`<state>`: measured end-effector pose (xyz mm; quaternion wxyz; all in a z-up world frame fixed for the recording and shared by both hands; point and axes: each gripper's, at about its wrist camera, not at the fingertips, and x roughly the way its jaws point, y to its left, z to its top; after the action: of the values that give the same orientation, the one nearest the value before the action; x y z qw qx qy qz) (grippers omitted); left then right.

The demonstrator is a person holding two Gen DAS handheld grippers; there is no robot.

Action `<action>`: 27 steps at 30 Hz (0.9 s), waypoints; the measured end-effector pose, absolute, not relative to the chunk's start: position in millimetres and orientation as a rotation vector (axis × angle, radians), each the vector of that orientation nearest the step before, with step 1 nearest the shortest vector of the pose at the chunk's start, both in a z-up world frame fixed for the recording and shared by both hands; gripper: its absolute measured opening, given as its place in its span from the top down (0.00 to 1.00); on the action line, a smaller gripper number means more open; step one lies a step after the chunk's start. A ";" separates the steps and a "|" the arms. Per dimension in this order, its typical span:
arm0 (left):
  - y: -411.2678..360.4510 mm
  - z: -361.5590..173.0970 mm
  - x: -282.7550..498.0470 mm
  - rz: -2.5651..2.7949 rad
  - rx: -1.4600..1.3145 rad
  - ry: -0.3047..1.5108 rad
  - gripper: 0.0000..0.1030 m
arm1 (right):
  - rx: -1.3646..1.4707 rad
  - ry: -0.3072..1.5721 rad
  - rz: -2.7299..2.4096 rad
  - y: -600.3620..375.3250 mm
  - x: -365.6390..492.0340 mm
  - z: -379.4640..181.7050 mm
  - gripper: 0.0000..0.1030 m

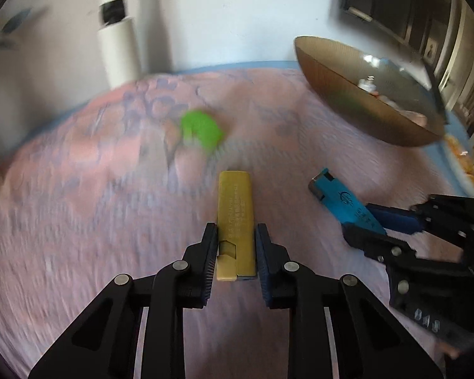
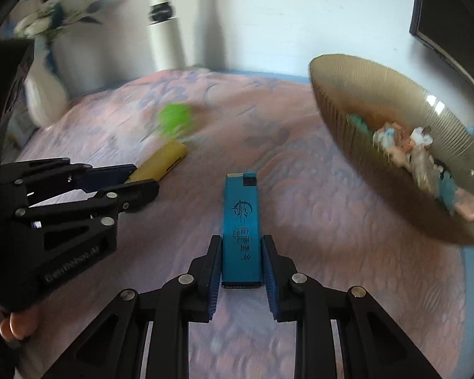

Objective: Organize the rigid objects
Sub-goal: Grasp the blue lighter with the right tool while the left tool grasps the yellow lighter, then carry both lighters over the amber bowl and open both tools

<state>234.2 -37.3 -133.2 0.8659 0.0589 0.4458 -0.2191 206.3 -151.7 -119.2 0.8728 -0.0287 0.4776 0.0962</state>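
Left tool point(image 1: 236, 246): closed on the flat yellow plastic lighter point(image 1: 235, 218), gripping its near end; the lighter points away along the fingers at lower centre of the left wrist view.
Right tool point(image 2: 241, 262): closed on the flat blue plastic lighter with a printed emblem point(image 2: 241, 230), held upright between the pads at lower centre of the right wrist view.
Cross views: the blue lighter appears at right of the left view, the yellow one at left of the right view.
Green object point(image 1: 202, 131): blurred, lying on the cloth beyond the yellow lighter.
Surface: pink and blue patterned cloth point(image 1: 94, 189).
Ribbed amber glass bowl point(image 2: 379, 158): upper right, holding small mixed items too blurred to identify.
White vase with blue flowers point(image 2: 44, 94): upper left of the right view.
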 end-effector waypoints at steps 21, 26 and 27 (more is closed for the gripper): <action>-42.7 -142.3 146.2 -0.477 0.242 0.926 0.42 | -0.166 0.965 0.294 -136.2 133.4 -123.3 0.64; -32.9 -137.3 143.7 -0.513 0.186 0.917 0.80 | -0.180 0.952 0.339 -123.6 126.1 -121.8 0.77; -30.9 -137.3 143.2 -0.516 0.174 0.916 0.80 | -0.147 0.960 0.364 -125.3 126.5 -120.9 0.77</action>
<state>143.2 -30.9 -137.3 0.8613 0.0829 0.4368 -0.2459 126.5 -125.3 -120.9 0.8685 -0.0705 0.4587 0.1741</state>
